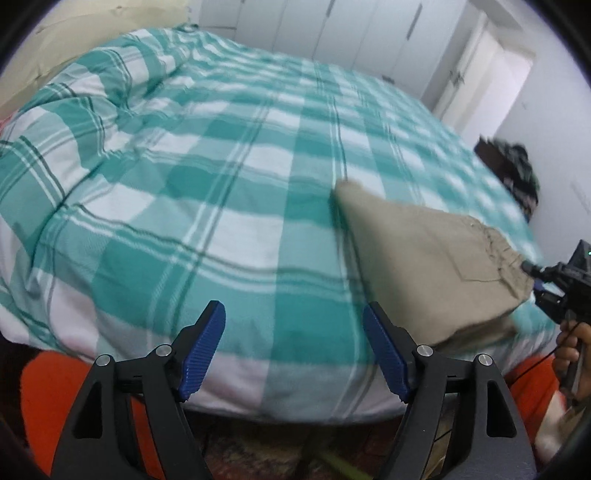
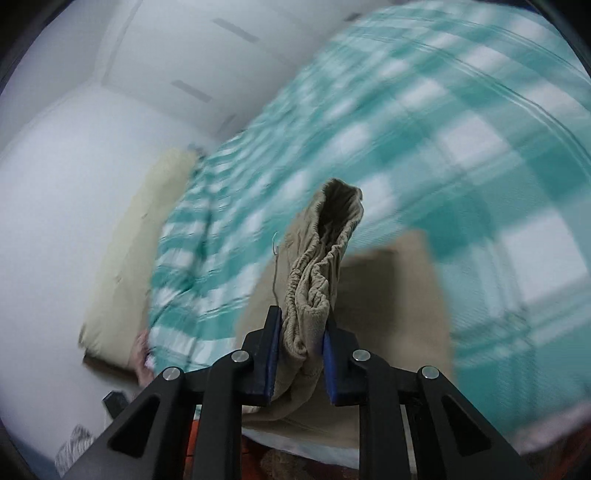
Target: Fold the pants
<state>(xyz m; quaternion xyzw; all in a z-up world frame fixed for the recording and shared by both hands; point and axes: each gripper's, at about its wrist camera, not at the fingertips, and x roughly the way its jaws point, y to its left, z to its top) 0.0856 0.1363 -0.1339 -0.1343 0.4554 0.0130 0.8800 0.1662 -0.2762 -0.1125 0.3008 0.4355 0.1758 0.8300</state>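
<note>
The beige pants [image 1: 424,266] lie folded on the teal-and-white checked bed cover [image 1: 207,177], at the right near the bed's front edge. My left gripper [image 1: 293,347] hangs open over the bed's front edge, left of the pants, with nothing between its blue pads. The right gripper [image 1: 532,273] reaches in from the right and pinches the gathered waistband edge. In the right wrist view the right gripper [image 2: 301,347] is shut on the bunched elastic waistband [image 2: 317,266], which stands up between its pads, with the rest of the pants [image 2: 388,295] below.
White wardrobe doors [image 1: 332,29] stand behind the bed. A cream pillow or headboard [image 1: 74,40] sits at the far left corner. A dark heap [image 1: 517,170] lies at the bed's right side. An orange cloth [image 1: 48,387] shows below the bed's front edge.
</note>
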